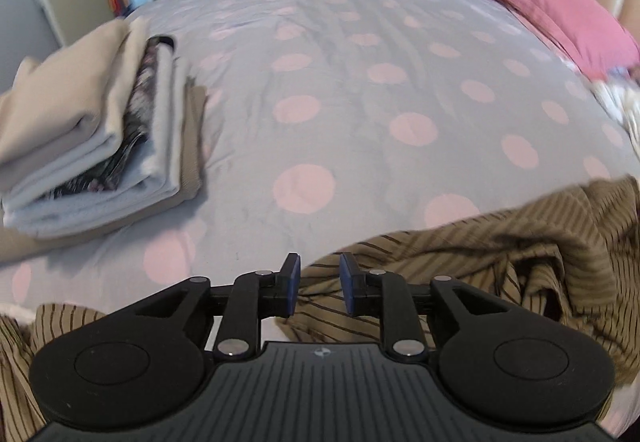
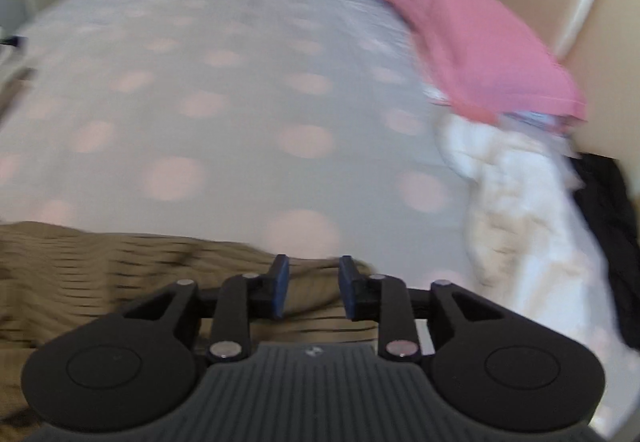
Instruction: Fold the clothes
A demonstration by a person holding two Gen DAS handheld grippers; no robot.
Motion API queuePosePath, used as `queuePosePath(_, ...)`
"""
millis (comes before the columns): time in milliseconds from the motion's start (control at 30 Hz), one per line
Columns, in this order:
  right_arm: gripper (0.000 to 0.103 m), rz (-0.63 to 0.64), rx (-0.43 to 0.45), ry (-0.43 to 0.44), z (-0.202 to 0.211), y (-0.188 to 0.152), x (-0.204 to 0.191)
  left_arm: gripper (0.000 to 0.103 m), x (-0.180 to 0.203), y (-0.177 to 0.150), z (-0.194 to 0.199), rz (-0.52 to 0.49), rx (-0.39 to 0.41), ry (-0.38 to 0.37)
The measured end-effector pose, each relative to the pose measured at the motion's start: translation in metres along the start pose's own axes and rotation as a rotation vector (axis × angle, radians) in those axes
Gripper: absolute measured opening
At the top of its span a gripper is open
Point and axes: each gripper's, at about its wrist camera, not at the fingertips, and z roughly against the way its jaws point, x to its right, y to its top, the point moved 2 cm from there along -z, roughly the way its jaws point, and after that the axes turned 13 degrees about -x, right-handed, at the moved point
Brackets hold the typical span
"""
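Striped brown garment (image 1: pixel 500 254) lay crumpled at the near edge of the bed (image 1: pixel 340 81). Left claw (image 1: pixel 319 288) and right claw (image 2: pixel 313 288) stood parted above it, gripping nothing. Loose folds could bunch unevenly if regrasped. Folded stack (image 1: pixel 92 129) sat left; pink pillow (image 2: pixel 480 49) far right.

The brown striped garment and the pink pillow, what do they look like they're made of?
The brown striped garment: it looks like a thin woven cloth, maybe cotton or a blend, matt; it lies in soft crumpled folds with fine dark stripes. The pink pillow: a plain woven cover, probably cotton, matt with light creases and a stitched flat border; its filling cannot be seen.
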Motion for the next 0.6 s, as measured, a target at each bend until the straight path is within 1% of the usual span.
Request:
queuePosePath(67, 0.031, 0.034, -0.008, 0.078, 0.002, 0.000, -0.019, 0.025, 0.008, -0.001, 0.000, -0.021, -0.006, -0.002)
queuePosePath(167, 0.033, 0.083, -0.041, 0.182, 0.002, -0.002, -0.047, 0.029, 0.019, -0.002, -0.001, -0.052, -0.014, -0.009)
queuePosePath(200, 0.035, 0.100, -0.057, 0.214, 0.001, -0.003, -0.058, 0.030, 0.022, -0.002, -0.001, -0.063, -0.015, -0.011)
queuePosePath(233, 0.036, 0.117, -0.073, 0.243, -0.001, -0.005, -0.067, 0.032, 0.025, -0.002, -0.002, -0.070, -0.016, -0.015)
queuePosePath(267, 0.044, 0.133, -0.091, 0.268, -0.003, -0.008, -0.077, 0.039, 0.027, -0.003, -0.002, -0.076, -0.016, -0.018)
queuePosePath(300, 0.056, 0.148, -0.108, 0.292, -0.006, -0.011, -0.086, 0.043, 0.029, -0.004, -0.003, -0.080, -0.017, -0.024)
queuePosePath(333, 0.059, 0.164, -0.126, 0.317, -0.008, -0.014, -0.096, 0.047, 0.031, -0.004, -0.003, -0.084, -0.019, -0.029)
queuePosePath(400, 0.061, 0.195, -0.162, 0.363, -0.013, -0.020, -0.114, 0.050, 0.038, -0.006, -0.006, -0.102, -0.029, -0.048)
queuePosePath(467, 0.063, 0.227, -0.204, 0.383, -0.027, -0.024, -0.127, 0.061, 0.047, -0.009, -0.010, -0.123, -0.045, -0.081)
queuePosePath(533, 0.064, 0.262, -0.253, 0.385, -0.042, -0.030, -0.135, 0.066, 0.063, -0.014, -0.019, -0.175, -0.075, -0.120)
queuePosePath(600, 0.064, 0.290, -0.296, 0.367, -0.055, -0.036, -0.141, 0.067, 0.079, -0.020, -0.029, -0.240, -0.113, -0.151)
